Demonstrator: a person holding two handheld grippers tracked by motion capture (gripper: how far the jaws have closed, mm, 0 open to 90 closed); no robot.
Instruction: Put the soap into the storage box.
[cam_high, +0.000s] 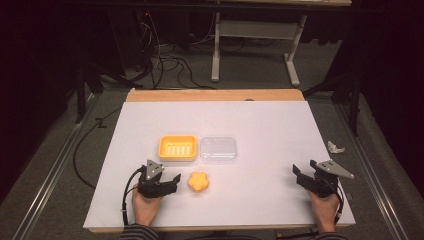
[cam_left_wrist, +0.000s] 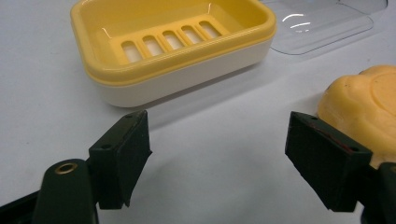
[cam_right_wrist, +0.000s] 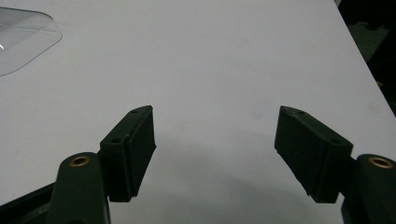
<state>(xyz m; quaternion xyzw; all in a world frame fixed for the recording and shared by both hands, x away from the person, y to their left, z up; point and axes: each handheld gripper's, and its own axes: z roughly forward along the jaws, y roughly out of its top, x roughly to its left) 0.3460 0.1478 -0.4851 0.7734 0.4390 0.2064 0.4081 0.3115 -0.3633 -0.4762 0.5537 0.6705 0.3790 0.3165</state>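
White counter (cam_high: 260, 195) carries the soap (cam_high: 198, 182) at lower centre, below the dish (cam_high: 177, 148) and lid (cam_high: 218, 149). Left tongs (cam_high: 175, 180) gape just beside it; right tongs (cam_high: 298, 171) gape at lower right. Soap looks firm, slick, light: pinch its flanks.

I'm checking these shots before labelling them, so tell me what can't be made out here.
- Soap: in the left gripper view its right side is cut off by the frame edge, and a pad of the left gripper covers its lower part.
- Clear lid: in the right gripper view the left edge cuts it, leaving a corner.
- Crumpled white scrap off the table: too small in the high view to identify.
- Soap dish: its slots are too small to count in the high view.
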